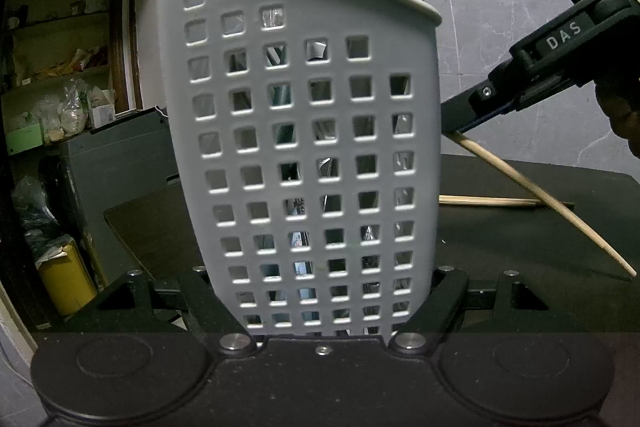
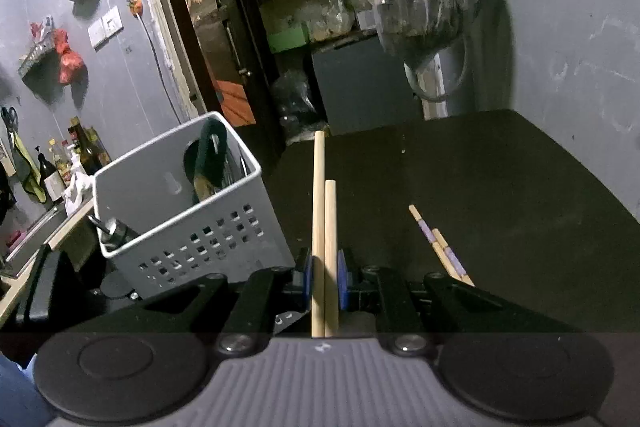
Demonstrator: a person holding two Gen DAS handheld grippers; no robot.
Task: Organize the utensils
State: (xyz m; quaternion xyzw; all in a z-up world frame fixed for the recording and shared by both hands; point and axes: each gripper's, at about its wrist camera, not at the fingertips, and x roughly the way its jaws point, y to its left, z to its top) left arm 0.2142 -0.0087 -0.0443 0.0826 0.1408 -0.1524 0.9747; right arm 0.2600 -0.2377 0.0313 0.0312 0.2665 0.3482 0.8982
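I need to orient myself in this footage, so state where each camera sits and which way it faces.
Left wrist: on the left gripper, looking level at the grey perforated caddy it clamps; own fingers show, plus the right gripper.
Right wrist: on the right gripper, looking down across the dark table; its blue pads pinch two chopsticks.
Shared: caddy, table, chopsticks.

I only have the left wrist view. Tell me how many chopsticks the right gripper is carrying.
Observer: Two. The right gripper is shut on a pair of plain chopsticks, side by side.
Operator: Report what's still to collect.
Observer: Another pair, with purple bands, lies on the dark table to that gripper's right.
Operator: Look inside the basket.
Observer: In the basket, a metal-tipped utensil pokes up at the near left corner.
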